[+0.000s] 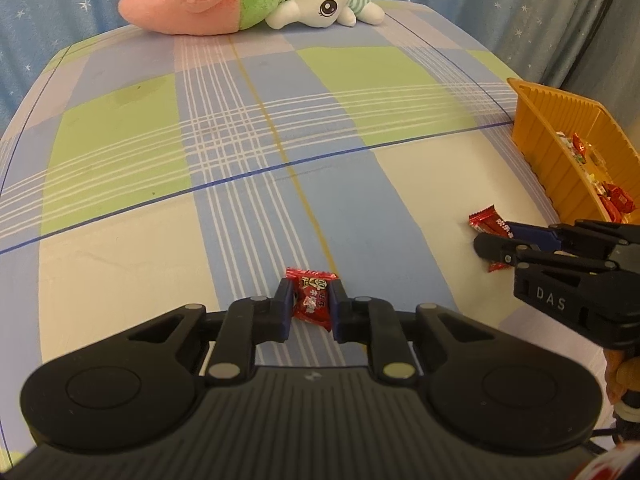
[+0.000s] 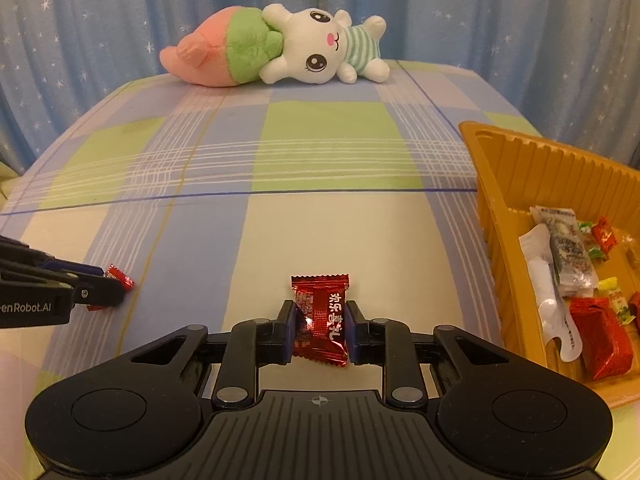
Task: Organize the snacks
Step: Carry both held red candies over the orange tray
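Observation:
My left gripper (image 1: 311, 304) is shut on a small red wrapped candy (image 1: 312, 298), just above the checked bedsheet. It also shows at the left of the right wrist view (image 2: 108, 286), with the candy (image 2: 120, 276) sticking out. My right gripper (image 2: 320, 320) is shut on a larger red foil candy (image 2: 322, 320), close over the sheet. It shows at the right of the left wrist view (image 1: 490, 240) with its red candy (image 1: 486, 220). An orange plastic tray (image 2: 492, 200) on the right holds several wrapped snacks (image 2: 568, 256).
A pink and green plush (image 2: 216, 52) and a white rabbit plush (image 2: 324, 52) lie at the far end of the bed. Blue star-patterned curtains (image 2: 100, 32) hang behind. The tray also shows at the right edge of the left wrist view (image 1: 548, 136).

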Available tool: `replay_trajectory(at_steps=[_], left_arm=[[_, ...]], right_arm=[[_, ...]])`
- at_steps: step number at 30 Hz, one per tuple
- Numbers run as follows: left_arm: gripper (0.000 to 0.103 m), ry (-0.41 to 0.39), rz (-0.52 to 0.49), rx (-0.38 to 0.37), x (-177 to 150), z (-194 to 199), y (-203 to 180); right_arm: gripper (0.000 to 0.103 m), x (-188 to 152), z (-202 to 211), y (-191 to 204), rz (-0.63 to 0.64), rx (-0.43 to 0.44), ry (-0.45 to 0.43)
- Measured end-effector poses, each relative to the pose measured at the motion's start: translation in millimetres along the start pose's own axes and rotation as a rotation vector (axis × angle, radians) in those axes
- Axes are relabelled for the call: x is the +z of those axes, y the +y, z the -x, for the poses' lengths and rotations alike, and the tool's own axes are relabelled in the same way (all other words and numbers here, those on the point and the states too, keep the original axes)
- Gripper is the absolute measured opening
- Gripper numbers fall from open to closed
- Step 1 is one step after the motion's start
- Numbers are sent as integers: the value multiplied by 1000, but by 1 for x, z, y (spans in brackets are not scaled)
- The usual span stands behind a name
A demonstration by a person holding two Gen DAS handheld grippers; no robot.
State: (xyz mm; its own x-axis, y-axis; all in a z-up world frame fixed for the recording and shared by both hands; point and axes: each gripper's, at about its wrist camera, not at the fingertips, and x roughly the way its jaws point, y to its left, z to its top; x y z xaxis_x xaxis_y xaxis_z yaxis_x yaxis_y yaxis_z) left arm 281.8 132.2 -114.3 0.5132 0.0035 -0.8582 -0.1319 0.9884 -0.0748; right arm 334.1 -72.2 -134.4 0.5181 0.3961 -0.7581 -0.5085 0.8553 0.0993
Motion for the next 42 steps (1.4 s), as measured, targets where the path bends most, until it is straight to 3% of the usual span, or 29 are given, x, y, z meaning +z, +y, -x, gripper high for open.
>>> replay_trajectory(at_steps=[12, 22, 33, 42], left_arm=[[17, -30, 40, -7, -23, 37, -3], [17, -54, 30, -29, -43, 70, -30], [17, -81, -26, -86, -53, 95, -87], [17, -106, -110, -148, -42, 98, -151]], right_arm=[[25, -9, 42, 4, -39, 122, 2], [25, -22, 82, 5, -29, 194, -4], [25, -44, 125, -20, -34, 223, -12], [25, -63, 157, -74, -93, 186, -27]])
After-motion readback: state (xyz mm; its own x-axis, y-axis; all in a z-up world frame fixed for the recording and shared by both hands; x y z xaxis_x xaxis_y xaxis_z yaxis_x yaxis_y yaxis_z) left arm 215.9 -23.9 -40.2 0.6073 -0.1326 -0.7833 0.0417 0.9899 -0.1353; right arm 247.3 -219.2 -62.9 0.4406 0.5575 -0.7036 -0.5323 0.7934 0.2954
